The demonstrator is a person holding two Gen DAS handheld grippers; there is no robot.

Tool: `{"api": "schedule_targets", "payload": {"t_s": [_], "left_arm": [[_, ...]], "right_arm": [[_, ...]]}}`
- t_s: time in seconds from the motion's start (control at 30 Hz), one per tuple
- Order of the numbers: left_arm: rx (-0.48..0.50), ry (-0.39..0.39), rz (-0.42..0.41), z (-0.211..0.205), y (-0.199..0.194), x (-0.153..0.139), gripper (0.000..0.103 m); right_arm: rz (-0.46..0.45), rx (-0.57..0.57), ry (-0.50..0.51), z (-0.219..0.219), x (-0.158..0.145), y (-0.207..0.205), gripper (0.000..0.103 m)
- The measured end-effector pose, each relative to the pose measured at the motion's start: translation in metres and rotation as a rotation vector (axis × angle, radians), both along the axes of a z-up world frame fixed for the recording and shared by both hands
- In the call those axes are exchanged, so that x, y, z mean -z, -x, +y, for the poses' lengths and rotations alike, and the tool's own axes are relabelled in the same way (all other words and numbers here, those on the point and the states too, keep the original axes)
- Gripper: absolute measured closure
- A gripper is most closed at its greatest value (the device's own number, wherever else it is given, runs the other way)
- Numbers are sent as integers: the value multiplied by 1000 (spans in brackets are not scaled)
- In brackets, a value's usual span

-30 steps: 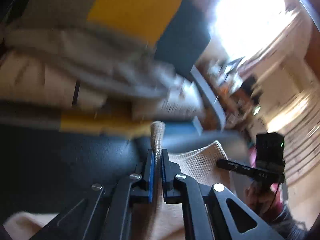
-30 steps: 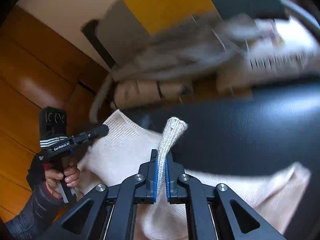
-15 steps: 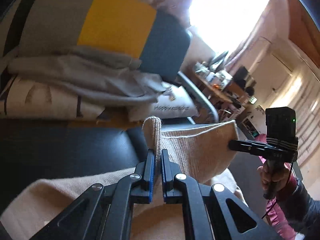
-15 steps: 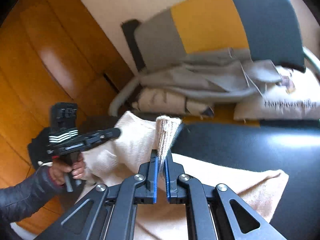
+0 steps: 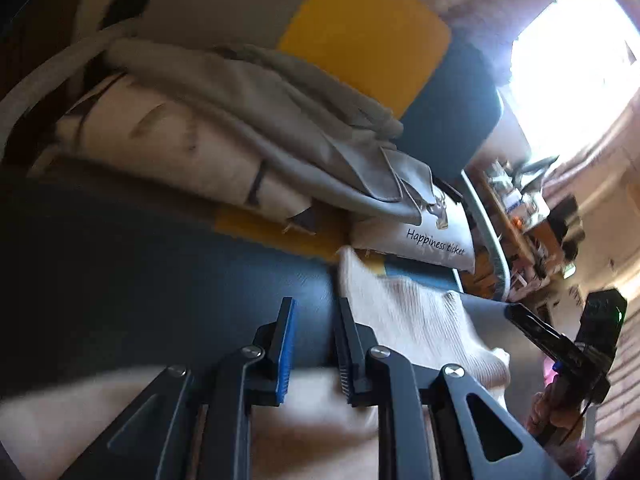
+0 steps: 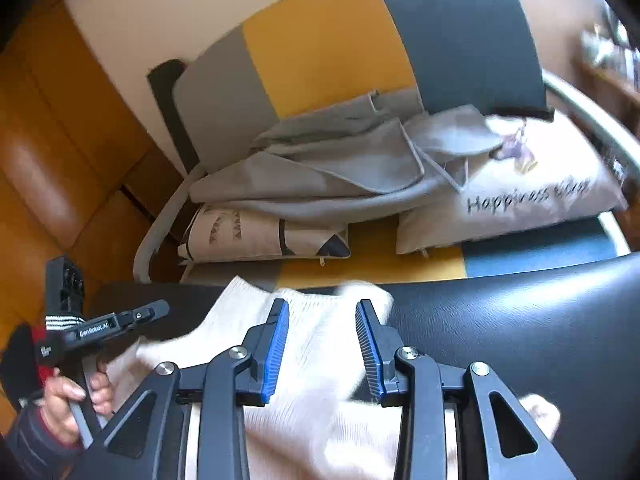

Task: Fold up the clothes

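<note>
Left gripper [image 5: 314,344]: jaws apart, moderate gap, nothing between the blue pads. Through the gap only the black surface [image 5: 160,280] shows. The cream knit sweater [image 5: 404,320] lies just right of the right-hand finger, and more of it sits under the finger bases; contact with the finger can't be confirmed.

Right gripper [image 6: 322,344]: jaws wide apart, nothing clamped. It hangs directly over the sweater [image 6: 316,364], whose knit fills the gap between the fingers. Whether the tips touch the fabric can't be told.

The sweater lies on the black leather-like surface [image 6: 520,320], bunched toward its left end in the right wrist view, edges slightly blurred.

Each camera sees the other tool: the left gripper [image 6: 158,310] in a hand [image 6: 74,396] with a dark sleeve at lower left, and the right gripper [image 5: 516,314] at lower right of the left wrist view.

Behind the surface: grey/yellow/dark-blue cushion [image 6: 360,44], grey garment [image 6: 340,172] draped over a patterned pillow [image 6: 256,236], and a white pillow [image 6: 520,200] printed "Happiness ticket". White tubular frame [image 6: 156,232] at the left. Orange-brown wood panelling [image 6: 48,140] on the left wall; bright window [image 5: 572,56] and cluttered shelf [image 5: 520,216] in the left wrist view.
</note>
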State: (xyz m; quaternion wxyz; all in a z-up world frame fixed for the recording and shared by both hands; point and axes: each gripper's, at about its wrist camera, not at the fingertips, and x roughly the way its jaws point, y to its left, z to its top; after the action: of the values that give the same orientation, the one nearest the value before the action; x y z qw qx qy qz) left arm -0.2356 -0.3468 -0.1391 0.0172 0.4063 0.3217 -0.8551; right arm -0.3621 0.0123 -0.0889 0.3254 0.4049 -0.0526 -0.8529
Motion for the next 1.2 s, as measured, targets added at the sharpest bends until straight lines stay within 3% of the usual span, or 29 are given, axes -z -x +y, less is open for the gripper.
{"api": "schedule_targets", "payload": {"t_s": [0.1, 0.2, 0.33, 0.4, 0.57, 0.63, 0.77, 0.87, 1.0, 1.07, 1.13, 1.2], "left_arm": [[-39, -47, 25, -7, -65, -6, 84], [-70, -93, 52, -8, -131, -15, 83], [-127, -34, 47, -9, -234, -27, 83], [-183, -37, 39, -17, -285, -30, 80], [-537, -107, 45, -70, -440, -27, 78], [-645, -110, 93, -82, -478, -29, 75], [-861, -114, 192, -106, -555, -33, 70], [-867, -25, 214, -107, -568, -39, 65], [-828, -45, 224, -111, -558, -32, 65], [-831, 2, 224, -110, -553, -34, 65], [-834, 73, 225, -106, -549, -38, 68], [-832, 135, 221, -102, -545, -43, 81]], "right_arm": [[80, -6, 8, 11, -14, -40, 50], [53, -73, 18, 17, -13, -86, 46], [-34, -172, -10, 20, 12, -159, 36], [-74, -201, -43, 22, 30, -196, 35], [-58, -221, -141, 28, 60, -269, 33], [-9, -222, -182, 25, 66, -286, 21], [88, -237, -270, 13, 77, -305, 6], [99, -249, -315, 6, 80, -307, 0], [96, -241, -314, 8, 81, -305, 0], [102, -239, -323, 8, 82, -305, 0], [110, -238, -338, 7, 83, -305, 0], [119, -237, -356, 3, 83, -305, 0]]}}
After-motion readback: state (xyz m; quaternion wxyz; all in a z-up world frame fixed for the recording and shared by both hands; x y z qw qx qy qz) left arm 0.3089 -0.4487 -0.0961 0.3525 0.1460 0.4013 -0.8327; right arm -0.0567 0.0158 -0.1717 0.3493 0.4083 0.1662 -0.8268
